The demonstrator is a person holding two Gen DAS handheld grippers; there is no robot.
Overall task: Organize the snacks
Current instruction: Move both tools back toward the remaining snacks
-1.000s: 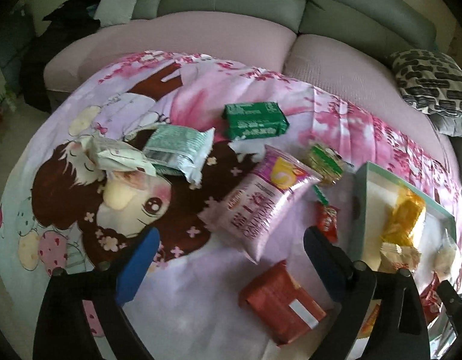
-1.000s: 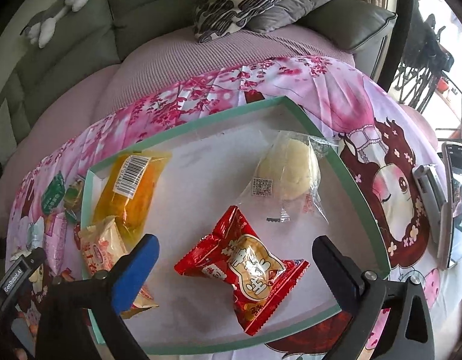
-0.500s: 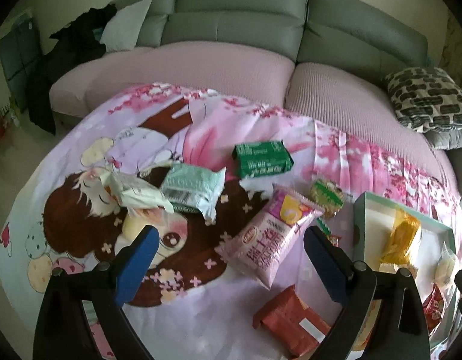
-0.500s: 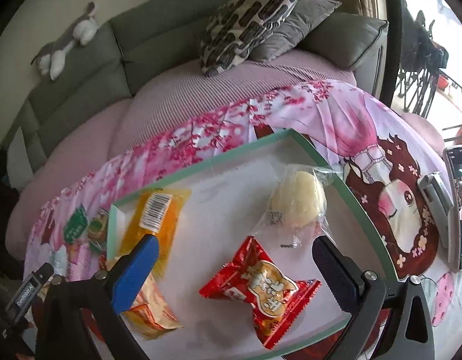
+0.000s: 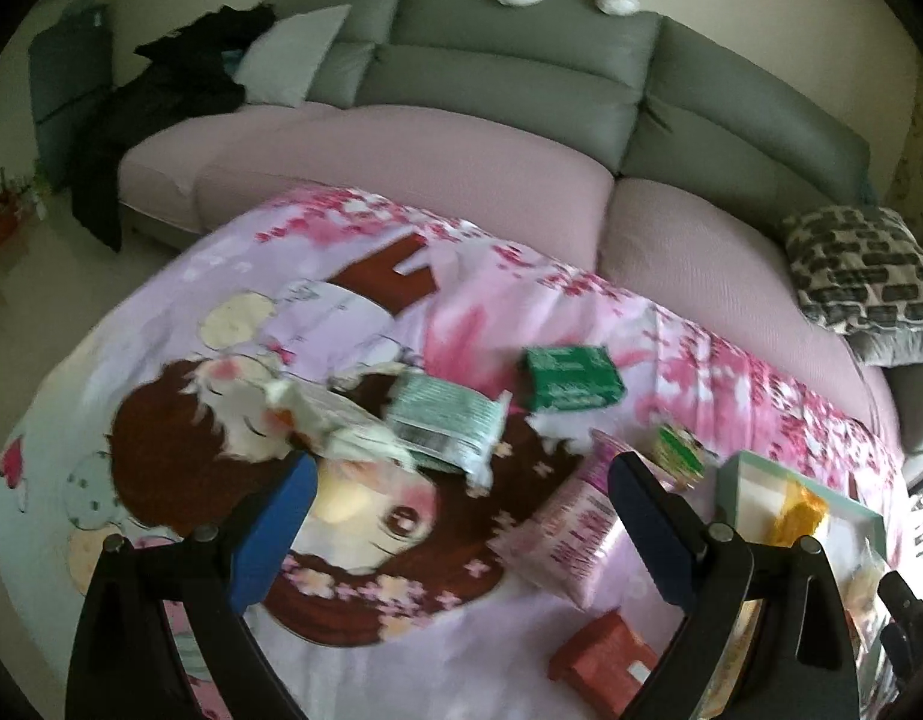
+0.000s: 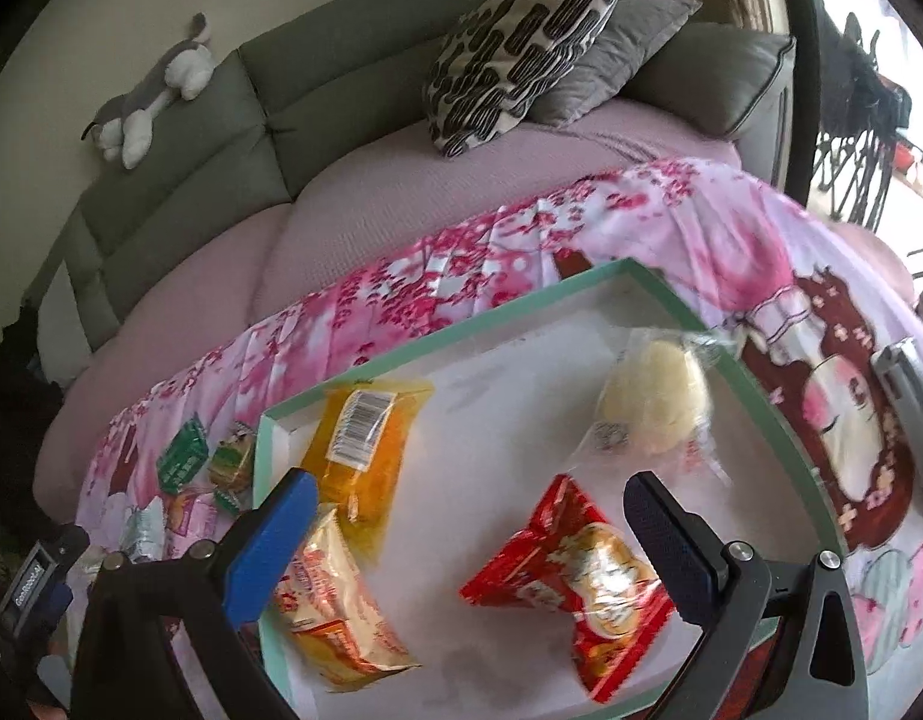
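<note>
Both grippers have risen, jaws apart and empty. Left gripper [image 5: 458, 504] is nearer the pink bag [image 5: 572, 531], lower right, long axis diagonal; right gripper [image 6: 464, 525] hangs over the tray [image 6: 461, 333].

We see the flat red-orange foil packet [image 5: 605, 663] partly hidden behind a finger, and the print on the pink snack bag [image 5: 572, 531] blurred beyond reading.
</note>
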